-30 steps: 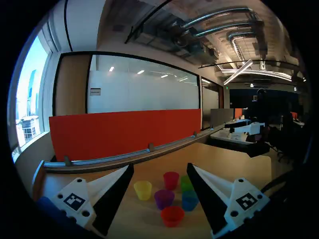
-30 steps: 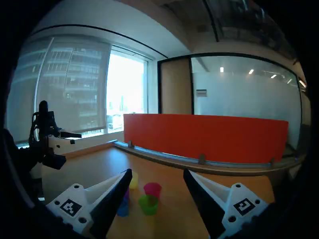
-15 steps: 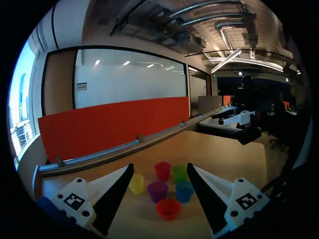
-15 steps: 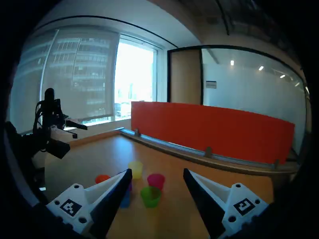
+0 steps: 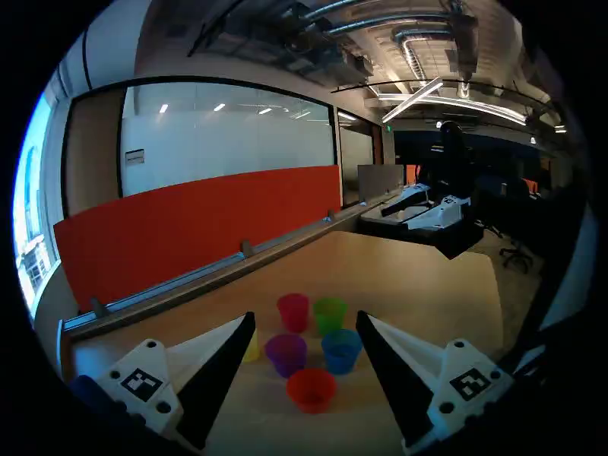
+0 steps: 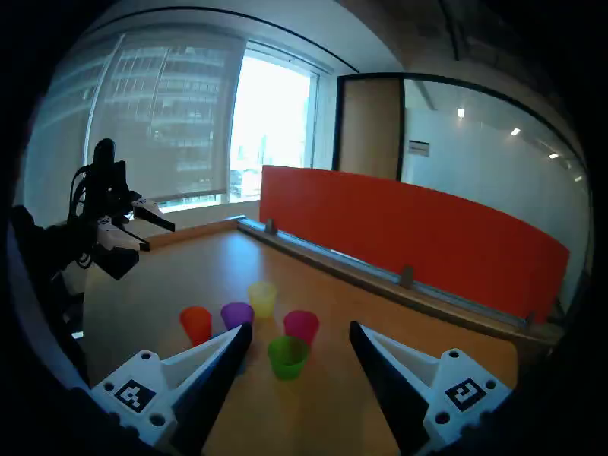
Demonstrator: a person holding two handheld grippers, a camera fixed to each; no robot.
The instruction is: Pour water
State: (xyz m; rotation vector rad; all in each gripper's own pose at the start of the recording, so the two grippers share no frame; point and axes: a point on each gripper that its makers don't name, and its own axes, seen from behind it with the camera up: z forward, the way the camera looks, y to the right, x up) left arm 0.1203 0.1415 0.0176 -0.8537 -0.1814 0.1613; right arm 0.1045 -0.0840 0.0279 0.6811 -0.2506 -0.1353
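Several small plastic cups stand clustered on a wooden desk (image 5: 425, 289). In the left gripper view I see a pink cup (image 5: 292, 311), a green cup (image 5: 330, 315), a purple cup (image 5: 286, 354), a blue cup (image 5: 341, 350), a red cup (image 5: 311, 390) and a yellow cup (image 5: 251, 348) half hidden by a finger. My left gripper (image 5: 304, 315) hovers open above them. In the right gripper view the green cup (image 6: 288, 357) and pink cup (image 6: 302, 327) lie between the spread fingers of my open right gripper (image 6: 300, 327). The red cup (image 6: 196, 324), purple cup (image 6: 237, 315) and yellow cup (image 6: 263, 298) stand to their left.
An orange divider (image 5: 197, 213) on a metal rail runs along the desk's far edge. The right gripper (image 5: 425, 216) hangs over the desk's right end, and the left gripper (image 6: 121, 228) shows at the left in a dark-sleeved hand. Bright windows (image 6: 266, 129) lie behind.
Both views have swung and tilted downward, so the cups sit higher in frame. The red and purple cups have come into the right gripper view. Each gripper looms larger in the other's view.
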